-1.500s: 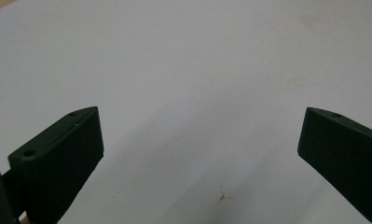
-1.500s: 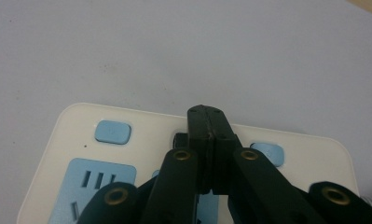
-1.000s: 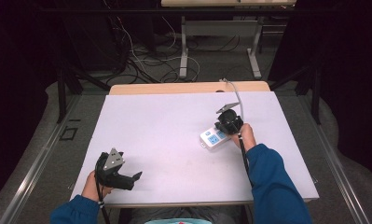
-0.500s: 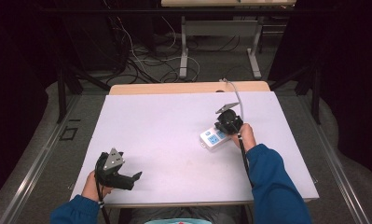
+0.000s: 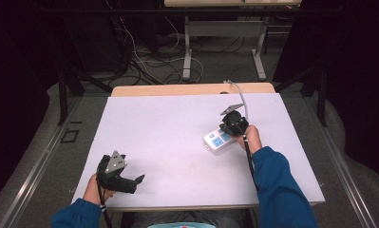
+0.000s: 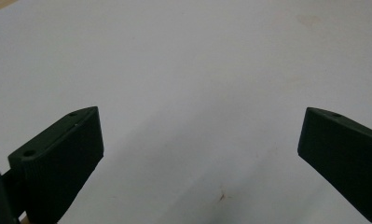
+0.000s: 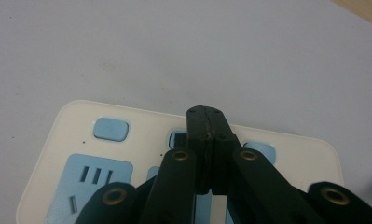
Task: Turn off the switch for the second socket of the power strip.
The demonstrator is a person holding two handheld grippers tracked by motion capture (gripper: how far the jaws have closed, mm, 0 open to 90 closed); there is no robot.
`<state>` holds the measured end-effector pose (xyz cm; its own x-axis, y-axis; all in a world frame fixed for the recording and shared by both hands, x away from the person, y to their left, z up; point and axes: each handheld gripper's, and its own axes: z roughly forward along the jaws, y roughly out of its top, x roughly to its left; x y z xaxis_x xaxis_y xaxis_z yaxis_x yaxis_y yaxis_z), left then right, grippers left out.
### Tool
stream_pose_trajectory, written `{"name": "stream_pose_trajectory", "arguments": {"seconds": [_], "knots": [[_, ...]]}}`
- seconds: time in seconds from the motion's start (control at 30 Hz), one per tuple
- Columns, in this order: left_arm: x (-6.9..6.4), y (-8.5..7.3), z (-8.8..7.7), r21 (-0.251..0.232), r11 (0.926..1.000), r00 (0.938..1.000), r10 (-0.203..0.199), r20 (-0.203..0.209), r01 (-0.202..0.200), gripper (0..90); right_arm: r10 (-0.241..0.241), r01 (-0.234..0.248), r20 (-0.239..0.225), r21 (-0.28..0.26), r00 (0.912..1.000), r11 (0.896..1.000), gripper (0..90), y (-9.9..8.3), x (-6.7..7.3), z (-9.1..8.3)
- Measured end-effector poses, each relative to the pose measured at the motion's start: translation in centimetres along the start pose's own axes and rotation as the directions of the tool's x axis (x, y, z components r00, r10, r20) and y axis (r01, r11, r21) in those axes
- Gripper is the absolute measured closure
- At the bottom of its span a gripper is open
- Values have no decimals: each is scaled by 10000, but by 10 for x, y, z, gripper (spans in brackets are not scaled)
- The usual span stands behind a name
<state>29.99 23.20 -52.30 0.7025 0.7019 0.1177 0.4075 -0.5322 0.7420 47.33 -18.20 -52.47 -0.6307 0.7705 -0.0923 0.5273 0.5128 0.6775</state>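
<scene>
Right gripper jaws clenched together, tips poised over one power strip; contact unclear. Left gripper jaws spread wide, nothing grasped.

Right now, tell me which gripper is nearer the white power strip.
Right. The right gripper has its shut jaws directly over the white power strip, by its blue buttons. The left gripper sits open at the table's near left corner, far across from the strip.

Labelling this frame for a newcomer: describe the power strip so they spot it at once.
Start at the white rectangular table top and look to its right half, just in front of the person's right hand. There lies a cream plastic power strip with pale blue sockets and buttons, the shut right tongs poised over its middle button.
</scene>
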Motion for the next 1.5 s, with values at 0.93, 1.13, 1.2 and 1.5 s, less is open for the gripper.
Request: {"name": "stream_pose_trajectory", "arguments": {"seconds": [0.93,1.13,1.2,1.5], "knots": [[0,0,-1,-43,9999,9999,-118,17,118,1,248,-343,-997,-942,9947,9950,50,4,-1,-28],[0,-1,-1,-83,9999,9999,-110,-10,110,1,261,-412,-1377,-1078,9901,9933,0,3,3,-38],[0,-1,-1,-93,9999,9999,-132,-6,132,1,276,-434,-1438,-1079,9892,9932,0,3,4,-41],[0,-1,-2,-39,10000,10000,-77,-45,77,1,133,-319,-1503,-1221,9885,9920,0,-3,10,-57]]}}
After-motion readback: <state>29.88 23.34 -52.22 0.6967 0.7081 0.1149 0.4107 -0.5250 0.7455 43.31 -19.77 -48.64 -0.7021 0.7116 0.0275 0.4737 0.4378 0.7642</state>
